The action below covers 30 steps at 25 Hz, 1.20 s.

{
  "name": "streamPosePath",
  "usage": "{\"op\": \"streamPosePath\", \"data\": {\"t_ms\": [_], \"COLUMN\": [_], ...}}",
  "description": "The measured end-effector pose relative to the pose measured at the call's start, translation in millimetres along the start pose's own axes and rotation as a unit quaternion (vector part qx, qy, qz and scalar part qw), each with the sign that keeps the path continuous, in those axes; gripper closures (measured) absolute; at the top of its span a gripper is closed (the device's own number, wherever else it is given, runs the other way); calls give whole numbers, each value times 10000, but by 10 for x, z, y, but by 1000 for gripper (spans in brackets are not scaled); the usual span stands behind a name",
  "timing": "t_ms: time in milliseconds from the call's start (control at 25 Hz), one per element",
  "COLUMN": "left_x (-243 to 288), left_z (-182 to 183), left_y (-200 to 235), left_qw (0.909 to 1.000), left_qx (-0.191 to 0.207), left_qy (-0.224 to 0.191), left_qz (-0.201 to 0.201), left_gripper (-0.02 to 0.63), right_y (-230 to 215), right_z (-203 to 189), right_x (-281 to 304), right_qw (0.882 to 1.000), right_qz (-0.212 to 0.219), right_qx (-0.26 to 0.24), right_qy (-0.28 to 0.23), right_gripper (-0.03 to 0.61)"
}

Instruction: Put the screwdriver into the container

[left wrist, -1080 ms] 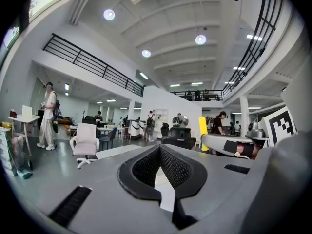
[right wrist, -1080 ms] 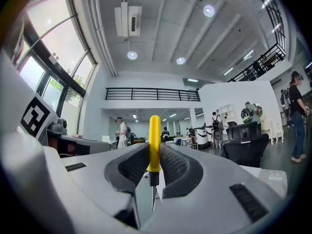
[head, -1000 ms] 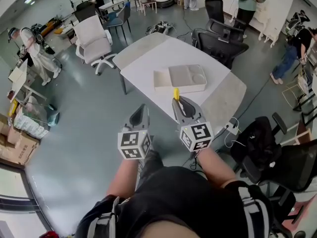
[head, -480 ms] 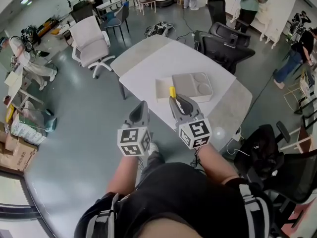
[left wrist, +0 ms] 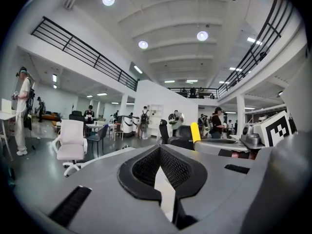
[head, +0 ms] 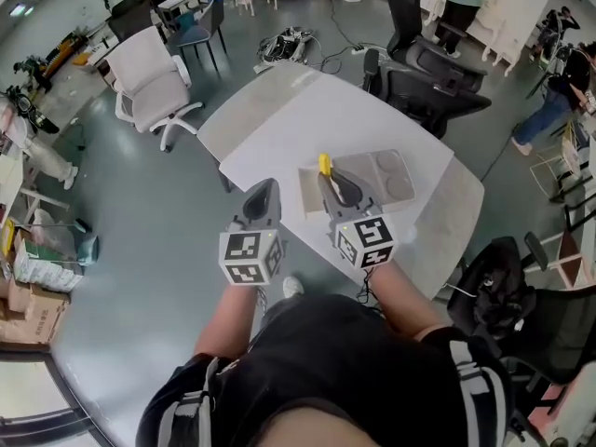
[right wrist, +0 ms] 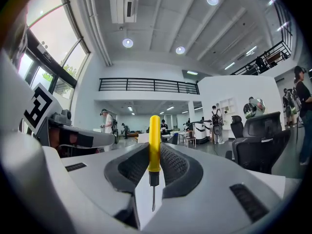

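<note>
My right gripper (head: 328, 182) is shut on a yellow-handled screwdriver (right wrist: 154, 146); its handle stands up between the jaws and its thin metal shaft points back toward the camera. In the head view the yellow handle tip (head: 323, 164) pokes out over the near left part of the grey container (head: 377, 177), a flat tray with round wells lying on the white table (head: 307, 119). My left gripper (head: 264, 197) hovers level left of the right one, off the table's near edge, shut with nothing between its jaws (left wrist: 158, 172).
Black office chairs (head: 424, 82) stand behind the table and at the right (head: 494, 282). A white chair (head: 149, 77) is at the far left. Cables (head: 293, 45) lie on the grey floor. People stand around the room's edges.
The table and container have drawn closer beneath me. My right gripper with the screwdriver now reaches over the container's near edge; the left one moved along beside it.
</note>
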<state>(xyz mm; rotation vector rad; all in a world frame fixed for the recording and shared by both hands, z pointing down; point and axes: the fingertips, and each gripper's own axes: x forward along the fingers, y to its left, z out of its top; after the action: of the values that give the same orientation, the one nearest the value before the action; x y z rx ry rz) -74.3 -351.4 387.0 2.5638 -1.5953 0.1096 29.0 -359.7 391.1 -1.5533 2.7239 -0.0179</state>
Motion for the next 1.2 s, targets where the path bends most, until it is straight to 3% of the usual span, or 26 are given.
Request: {"op": "streamPosePath", "data": {"t_ms": [320, 600, 920, 1200], "left_x": [567, 940, 1121, 1058], "left_z": [-86, -180, -315, -553], "left_y": [548, 680, 753, 861], "left_qw": [9995, 9985, 9973, 9951], "left_qx": [-49, -298, -396, -523], "left_qy": [221, 437, 616, 828], "left_qz": [-222, -119, -11, 155], "left_gripper": [607, 607, 607, 607], "right_y": [-275, -558, -745, -622], "right_z": [-402, -867, -1530, -1986], "right_x": [713, 993, 1172, 1236], "right_qw": [9978, 9908, 9669, 9471], "right_qz": [-379, -342, -287, -82], "right_qx": [254, 533, 1314, 1510], "right_qy": [486, 1193, 2166, 2831], "right_gripper": [512, 512, 512, 512]}}
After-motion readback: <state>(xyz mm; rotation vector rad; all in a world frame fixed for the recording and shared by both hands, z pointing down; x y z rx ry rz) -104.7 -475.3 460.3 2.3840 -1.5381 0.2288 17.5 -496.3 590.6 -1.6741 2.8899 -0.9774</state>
